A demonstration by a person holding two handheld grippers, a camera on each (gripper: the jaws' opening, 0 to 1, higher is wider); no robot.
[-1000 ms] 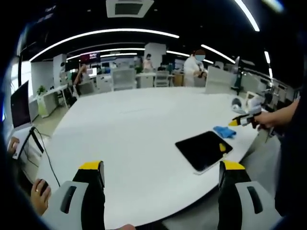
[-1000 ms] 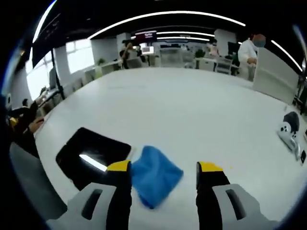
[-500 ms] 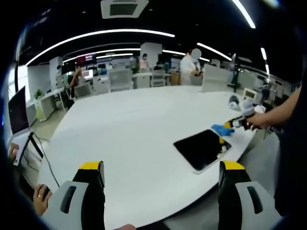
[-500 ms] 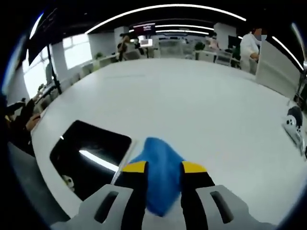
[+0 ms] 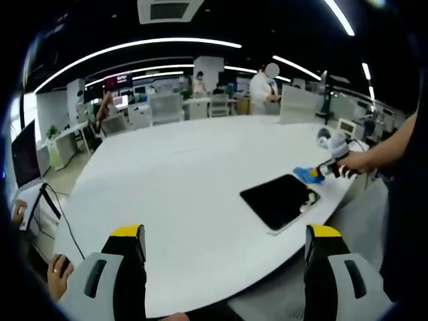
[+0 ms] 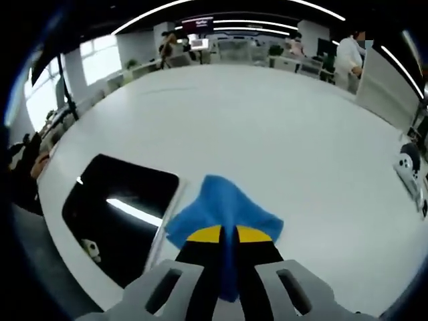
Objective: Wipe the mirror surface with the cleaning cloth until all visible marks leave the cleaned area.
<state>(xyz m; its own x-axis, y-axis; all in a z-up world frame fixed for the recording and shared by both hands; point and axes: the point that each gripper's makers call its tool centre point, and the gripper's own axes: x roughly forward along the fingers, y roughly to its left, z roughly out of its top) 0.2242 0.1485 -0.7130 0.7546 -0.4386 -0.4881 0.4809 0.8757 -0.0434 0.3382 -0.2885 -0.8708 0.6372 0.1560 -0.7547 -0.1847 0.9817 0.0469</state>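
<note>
Cloth [image 6: 224, 214] is pinched by right tool [image 6: 229, 235], mirror [image 6: 120, 217] at 9; thin grip, slip risk. Left tool [image 5: 224, 234] spread.

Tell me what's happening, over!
Right gripper shut on blue cloth, beside the mirror. Left gripper open, holding nothing, back from mirror. No wiping yet. Nothing in the way.

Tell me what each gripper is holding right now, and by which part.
The right gripper is shut on the blue cleaning cloth, pinching its near edge beside the mirror. The left gripper is open, holding nothing.
</note>
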